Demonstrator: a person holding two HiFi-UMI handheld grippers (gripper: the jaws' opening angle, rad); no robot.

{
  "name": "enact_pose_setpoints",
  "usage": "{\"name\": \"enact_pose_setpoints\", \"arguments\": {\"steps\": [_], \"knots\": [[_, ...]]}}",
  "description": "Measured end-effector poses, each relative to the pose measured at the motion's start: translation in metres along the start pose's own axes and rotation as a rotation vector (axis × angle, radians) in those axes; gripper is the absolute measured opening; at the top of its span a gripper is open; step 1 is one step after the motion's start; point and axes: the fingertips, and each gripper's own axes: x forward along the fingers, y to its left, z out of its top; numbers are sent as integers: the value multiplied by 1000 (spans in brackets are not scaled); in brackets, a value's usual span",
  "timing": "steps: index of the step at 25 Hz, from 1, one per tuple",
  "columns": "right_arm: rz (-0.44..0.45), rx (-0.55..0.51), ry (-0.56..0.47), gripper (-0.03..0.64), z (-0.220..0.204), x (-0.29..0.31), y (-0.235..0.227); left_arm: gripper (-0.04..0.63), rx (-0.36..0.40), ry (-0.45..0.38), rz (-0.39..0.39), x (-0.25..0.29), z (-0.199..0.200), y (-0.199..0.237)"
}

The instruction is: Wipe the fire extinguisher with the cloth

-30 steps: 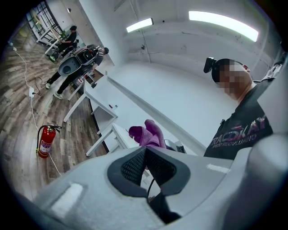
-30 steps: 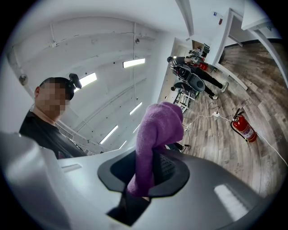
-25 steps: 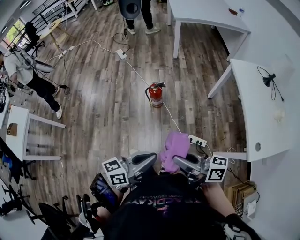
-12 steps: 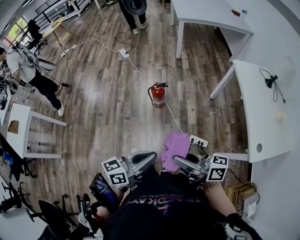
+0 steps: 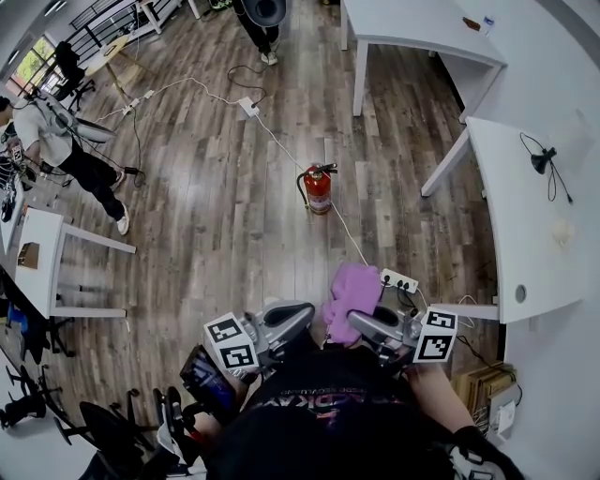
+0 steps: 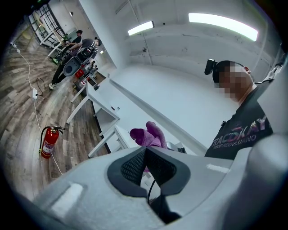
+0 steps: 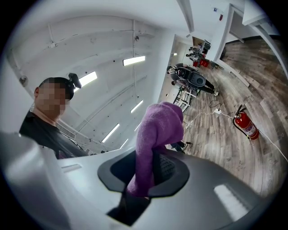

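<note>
A red fire extinguisher stands upright on the wooden floor, well ahead of both grippers. It also shows small at the left in the left gripper view and at the right in the right gripper view. My right gripper is shut on a purple cloth, which sticks up out of its jaws. My left gripper is shut with nothing in it; its pads meet. The cloth shows just beyond them. Both grippers are held level, close to my body.
A white cable and a power strip run along the floor beside the extinguisher. White tables stand at the right and far right. A person stands at the left by a small white table. Another person's legs are far ahead.
The person far ahead has walked further away, nearly out of the top of the head view. Both grippers and the cloth have stayed put.
</note>
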Motion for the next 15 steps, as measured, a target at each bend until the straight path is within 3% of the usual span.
{"name": "enact_pose_setpoints", "arguments": {"steps": [15], "knots": [[-5,-5,7,71,-6,3,0,0,2,-6,7,-5,-2,2]]}}
